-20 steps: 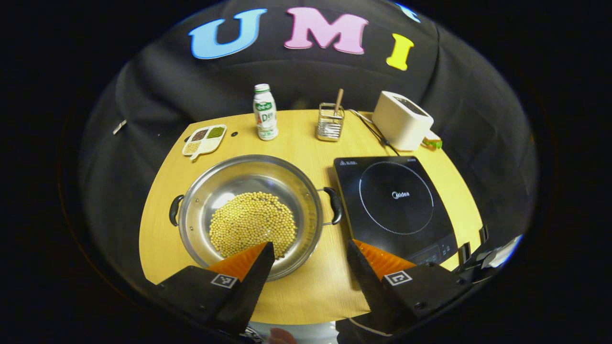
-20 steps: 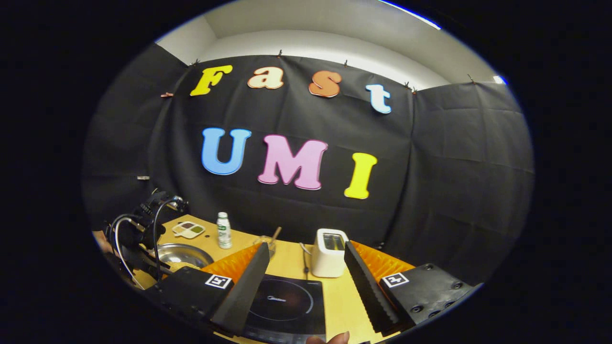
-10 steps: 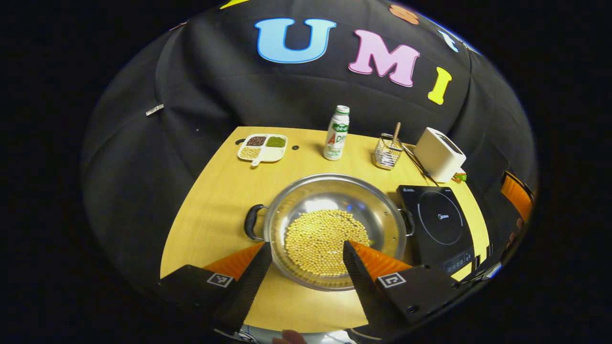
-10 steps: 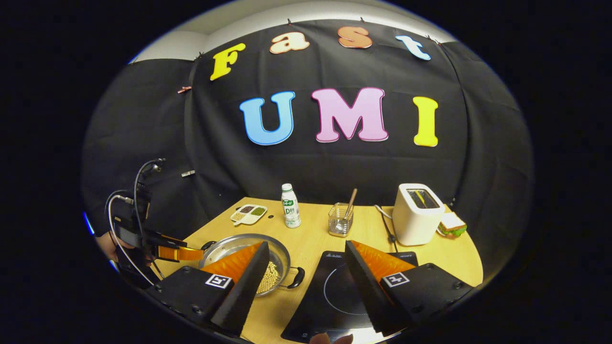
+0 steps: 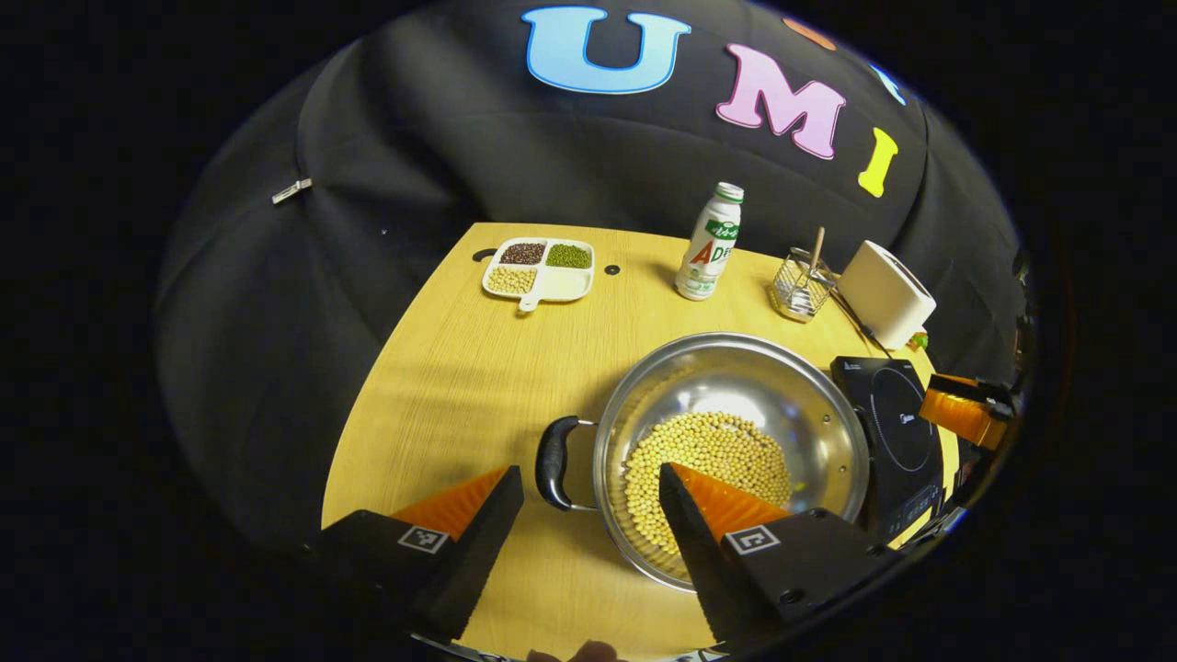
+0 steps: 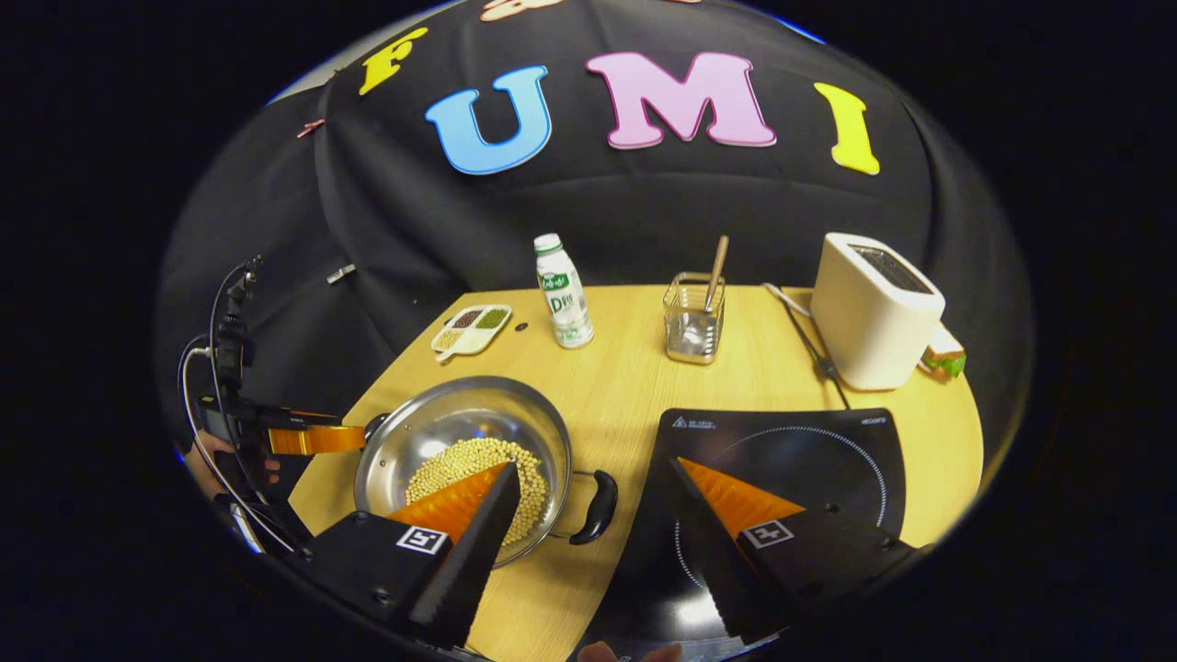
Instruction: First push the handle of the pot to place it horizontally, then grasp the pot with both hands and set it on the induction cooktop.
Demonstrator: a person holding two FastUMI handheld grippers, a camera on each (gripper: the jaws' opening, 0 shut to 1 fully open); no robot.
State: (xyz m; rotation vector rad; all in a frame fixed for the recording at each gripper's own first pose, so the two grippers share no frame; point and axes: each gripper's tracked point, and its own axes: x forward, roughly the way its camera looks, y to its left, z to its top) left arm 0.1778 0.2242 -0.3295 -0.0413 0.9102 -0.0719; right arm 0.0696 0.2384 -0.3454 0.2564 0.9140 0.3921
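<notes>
A steel pot holding soybeans stands on the wooden table, its two black handles pointing left and right. My left gripper is open above the table, and the pot's left handle shows between its fingers. In the right gripper view the pot sits left of the black induction cooktop. My right gripper is open, with the pot's right handle showing between its fingers. The cooktop lies just right of the pot. The left gripper hangs by the pot's left side.
At the back of the table stand a divided dish of grains, a drink bottle, a wire holder with a wooden stick and a white toaster with its cable. A sandwich lies beside the toaster.
My left gripper has swung left, from over the pot's middle to its left handle. The right gripper has tipped down and closer, bringing the pot's right handle between its fingers.
</notes>
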